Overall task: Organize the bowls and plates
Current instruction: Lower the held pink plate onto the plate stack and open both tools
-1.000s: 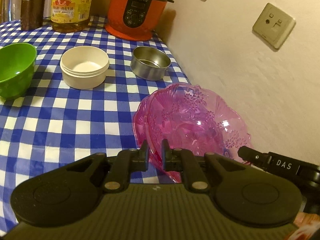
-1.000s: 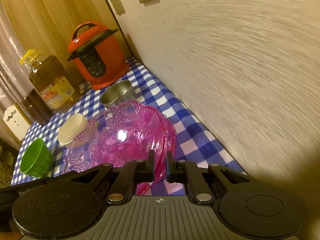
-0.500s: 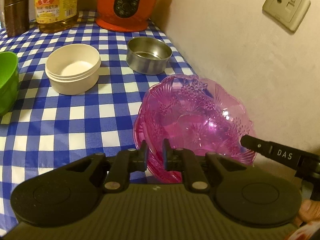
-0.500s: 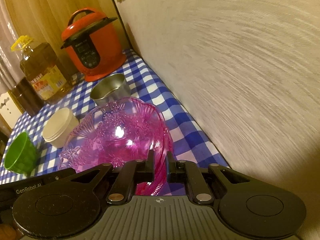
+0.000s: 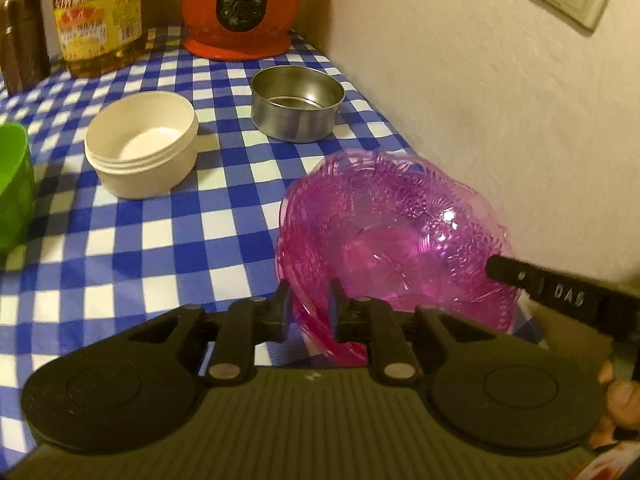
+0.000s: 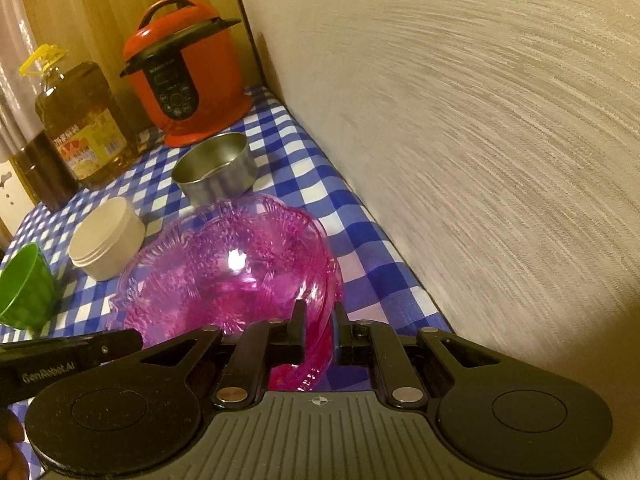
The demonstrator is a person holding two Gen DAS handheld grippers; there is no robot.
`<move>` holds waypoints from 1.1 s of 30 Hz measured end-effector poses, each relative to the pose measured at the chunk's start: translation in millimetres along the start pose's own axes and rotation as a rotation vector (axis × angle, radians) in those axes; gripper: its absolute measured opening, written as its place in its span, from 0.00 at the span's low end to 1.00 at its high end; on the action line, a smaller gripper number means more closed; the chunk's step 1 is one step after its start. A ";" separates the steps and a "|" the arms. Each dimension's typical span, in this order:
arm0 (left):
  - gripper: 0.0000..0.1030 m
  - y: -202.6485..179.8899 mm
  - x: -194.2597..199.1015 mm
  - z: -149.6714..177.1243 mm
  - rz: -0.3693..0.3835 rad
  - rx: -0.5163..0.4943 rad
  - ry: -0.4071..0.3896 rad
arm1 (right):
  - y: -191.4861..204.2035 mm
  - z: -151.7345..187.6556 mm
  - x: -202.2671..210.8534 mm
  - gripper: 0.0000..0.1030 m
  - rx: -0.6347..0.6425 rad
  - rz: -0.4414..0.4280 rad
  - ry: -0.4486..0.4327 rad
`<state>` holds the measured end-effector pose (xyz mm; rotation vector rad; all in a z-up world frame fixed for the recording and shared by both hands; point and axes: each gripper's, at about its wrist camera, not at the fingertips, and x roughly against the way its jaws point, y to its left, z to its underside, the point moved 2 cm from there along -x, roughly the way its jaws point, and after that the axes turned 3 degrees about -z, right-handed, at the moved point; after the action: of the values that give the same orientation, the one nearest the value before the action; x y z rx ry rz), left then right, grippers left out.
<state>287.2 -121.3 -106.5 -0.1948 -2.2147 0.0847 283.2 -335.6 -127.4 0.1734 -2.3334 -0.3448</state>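
A pink see-through bowl (image 5: 400, 240) (image 6: 224, 272) with a flower pattern sits low on the blue checked cloth by the wall; a second pink rim shows under it. My left gripper (image 5: 310, 312) has the near left rim between its fingers, and its jaws are opening, with the pads standing a little off the rim. My right gripper (image 6: 319, 320) is shut on the opposite rim. Farther back stand a cream tub (image 5: 140, 148) (image 6: 108, 240), a steel bowl (image 5: 298, 108) (image 6: 216, 168) and a green bowl (image 5: 14, 188) (image 6: 24, 288), each apart from the others.
A red pressure cooker (image 5: 240, 8), a big oil bottle (image 5: 98, 20) and a dark canister (image 5: 22, 40) line the back of the table. The plaster wall (image 5: 480, 120) runs close along the pink bowl's right side. A hand shows at the lower right edge.
Both grippers came down and forward with the pink bowl, which now lies lower on the cloth. The gap between my left fingers has widened slightly.
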 end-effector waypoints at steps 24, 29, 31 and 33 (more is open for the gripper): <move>0.20 20.0 16.8 11.0 0.055 0.134 -0.048 | -15.5 7.8 12.7 0.09 -0.122 -0.045 -0.070; 0.20 19.3 13.8 14.2 0.061 0.143 -0.035 | -16.1 9.1 9.6 0.09 -0.125 -0.042 -0.051; 0.20 19.0 13.8 15.5 0.064 0.144 -0.033 | -16.4 9.6 8.2 0.09 -0.130 -0.047 -0.038; 0.20 19.0 14.6 15.8 0.064 0.144 -0.034 | -15.9 9.6 9.6 0.09 -0.132 -0.047 -0.040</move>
<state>268.0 -100.0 -107.0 -0.1855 -2.2264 0.2830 270.0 -351.1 -132.2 0.1584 -2.3397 -0.5288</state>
